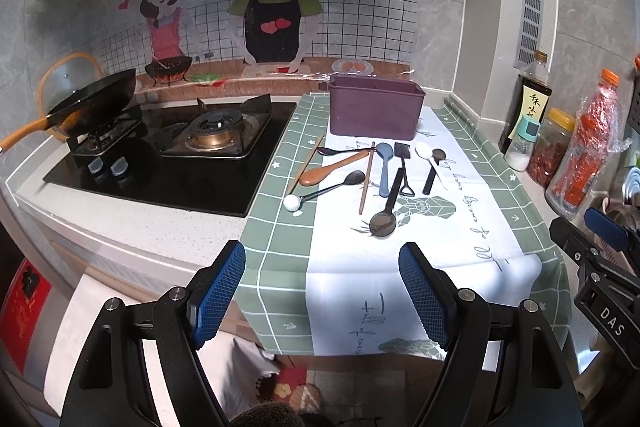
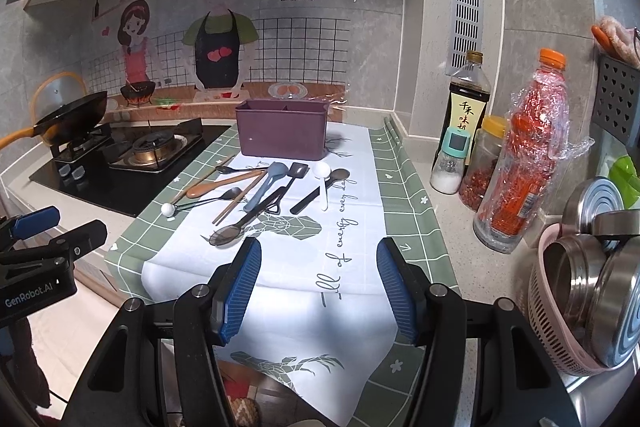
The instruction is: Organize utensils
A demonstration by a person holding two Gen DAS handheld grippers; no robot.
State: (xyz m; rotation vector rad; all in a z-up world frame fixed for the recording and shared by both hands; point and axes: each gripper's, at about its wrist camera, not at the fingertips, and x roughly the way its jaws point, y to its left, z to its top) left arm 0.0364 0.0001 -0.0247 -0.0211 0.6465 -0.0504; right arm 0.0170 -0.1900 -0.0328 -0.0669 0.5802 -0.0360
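Note:
Several utensils lie scattered on a green-and-white cloth (image 1: pixel 280 239): a wooden spoon (image 1: pixel 332 167), chopsticks (image 1: pixel 366 179), a blue spoon (image 1: pixel 385 163), a white spoon (image 1: pixel 430 157), dark metal spoons (image 1: pixel 384 219) and a small black spatula (image 1: pixel 403 157). Behind them stands an empty purple utensil box (image 1: pixel 374 111) (image 2: pixel 282 133). My left gripper (image 1: pixel 322 291) hangs open near the counter's front edge, well short of the utensils. My right gripper (image 2: pixel 318 287) is open too, over the cloth, just in front of the nearest dark spoon (image 2: pixel 230 233).
A gas hob (image 1: pixel 180 147) with a wok (image 1: pixel 100 99) is at the left. Sauce bottle (image 2: pixel 466 107), salt shaker (image 2: pixel 450 167), chilli jar (image 2: pixel 480 163) and a wrapped red bottle (image 2: pixel 524 155) stand at the right. A pink basket (image 2: pixel 552 343) holds steel bowls.

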